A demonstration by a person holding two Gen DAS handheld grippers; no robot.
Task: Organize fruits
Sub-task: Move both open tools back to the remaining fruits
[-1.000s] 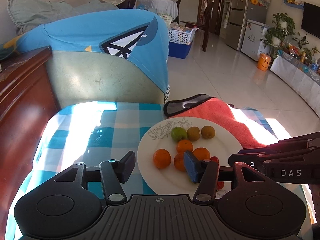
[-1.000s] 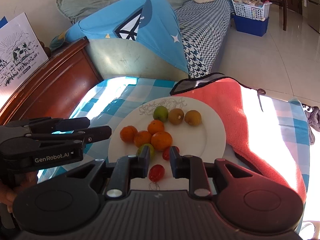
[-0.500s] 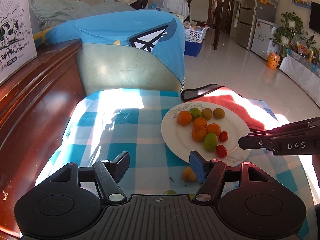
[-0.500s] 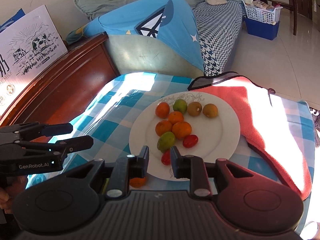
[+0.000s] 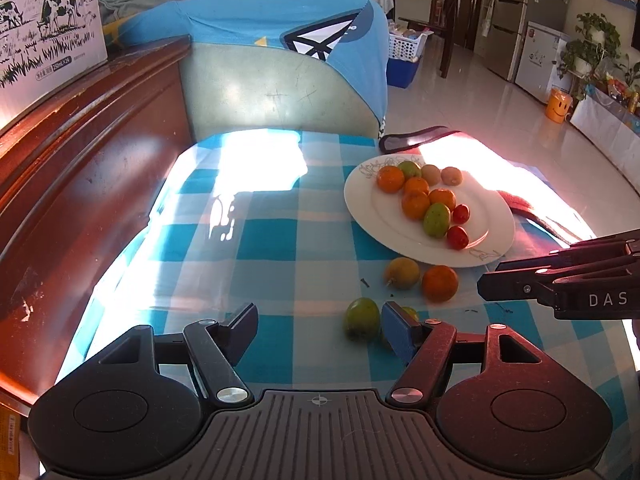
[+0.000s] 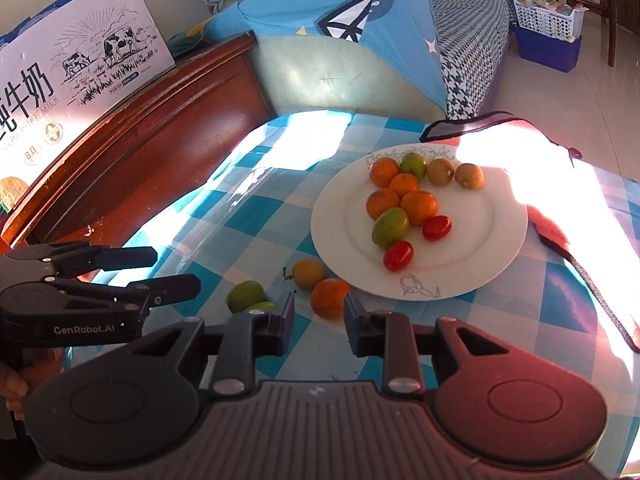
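Note:
A white plate (image 5: 372,216) (image 6: 480,240) on the blue checked cloth carries several oranges, green and yellow-brown fruits and two red tomatoes. In front of it on the cloth lie a yellow fruit (image 5: 402,273) (image 6: 307,274), an orange (image 5: 439,283) (image 6: 330,298) and two green fruits (image 5: 362,317) (image 6: 245,295). My left gripper (image 5: 318,324) (image 6: 172,268) is opening; one green fruit lies just inside its right finger, untouched. My right gripper (image 6: 319,312) (image 5: 520,268) is opening with a narrow gap. The loose orange sits just beyond its tips, with nothing between the pads.
A red towel (image 6: 520,148) lies right of and behind the plate. A dark wooden board (image 5: 80,160) runs along the table's left side, with a milk carton (image 6: 80,68) on top. A sofa under a blue cover (image 5: 280,28) stands behind the table.
Both grippers have drawn back from the plate toward the table's near edge, bringing the loose fruits on the cloth into view. The left jaws have widened; the right jaws have parted slightly.

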